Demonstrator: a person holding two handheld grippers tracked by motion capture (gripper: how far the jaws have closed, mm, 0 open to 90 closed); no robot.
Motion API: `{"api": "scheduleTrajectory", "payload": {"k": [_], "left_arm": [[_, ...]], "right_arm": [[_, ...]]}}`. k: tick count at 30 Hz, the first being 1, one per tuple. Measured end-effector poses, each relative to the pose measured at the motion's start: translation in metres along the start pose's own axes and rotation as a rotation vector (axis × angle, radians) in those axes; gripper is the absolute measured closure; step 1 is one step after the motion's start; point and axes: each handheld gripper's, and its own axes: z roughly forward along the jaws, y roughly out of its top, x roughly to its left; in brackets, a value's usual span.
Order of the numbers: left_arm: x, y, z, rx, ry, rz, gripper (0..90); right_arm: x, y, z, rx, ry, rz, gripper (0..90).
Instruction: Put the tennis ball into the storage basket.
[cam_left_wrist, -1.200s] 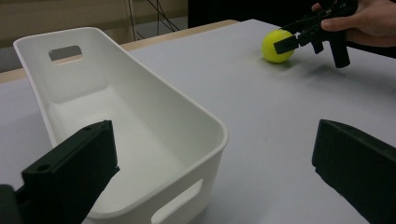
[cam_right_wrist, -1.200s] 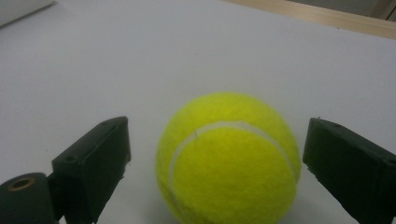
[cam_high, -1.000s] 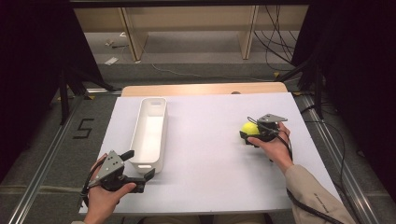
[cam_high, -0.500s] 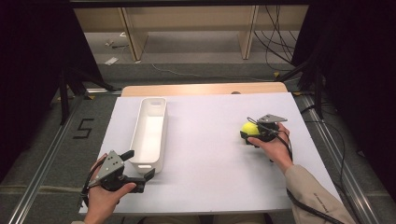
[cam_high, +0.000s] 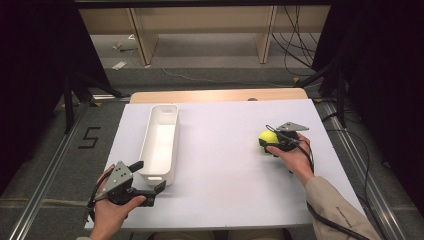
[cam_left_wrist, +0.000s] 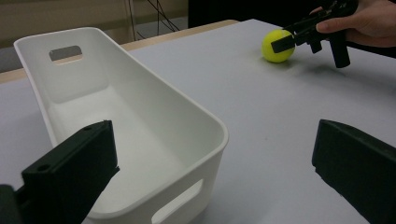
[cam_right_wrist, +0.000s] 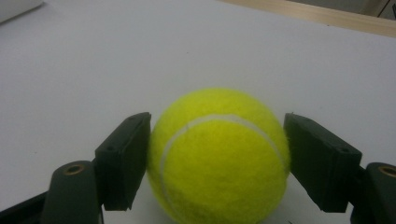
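Right tool (cam_high: 267, 141), held low in the right hand (cam_high: 295, 157) at the right side of the tabletop (cam_high: 225, 165), has just been closing its jaws; both pads now press the flanks of the tennis ball (cam_right_wrist: 219, 156) resting on the tabletop. Left tool (cam_high: 150, 176), jaws spread wide with nothing between, lies level in the left hand (cam_high: 112, 210) at the near end of the white bin (cam_high: 160, 142), well apart from the ball.

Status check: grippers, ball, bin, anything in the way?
Right gripper jaws just closed on the ball, ball on the table. Left gripper open at the bin. Nothing between ball and bin.
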Motion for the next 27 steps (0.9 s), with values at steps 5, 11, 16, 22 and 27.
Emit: {"api": "scheduleTrajectory", "payload": {"k": [5,11,16,22,27], "left_arm": [[0.0001,0.0,0.0,0.0,0.0,0.0,0.0],[0.0003,0.0,0.0,0.0,-0.001,0.001,0.0],[0.0001,0.0,-0.0001,-0.001,0.0,0.0,0.0],[0.0001,0.0001,0.0,-0.001,0.0,-0.001,0.0],[0.0001,0.0001,0.0,-0.001,0.001,-0.001,0.0]], "right_arm": [[0.0002,0.0003,-0.0003,0.002,0.0,-0.003,27.0],[0.0003,0.0008,-0.0003,0.004,-0.002,-0.008,27.5],[0.0,0.0023,-0.0019,-0.004,-0.008,-0.011,27.9],[0.0,0.0058,-0.0051,-0.028,-0.007,-0.01,28.0],[0.0002,0.0076,-0.0071,-0.039,-0.007,-0.007,28.0]]}}
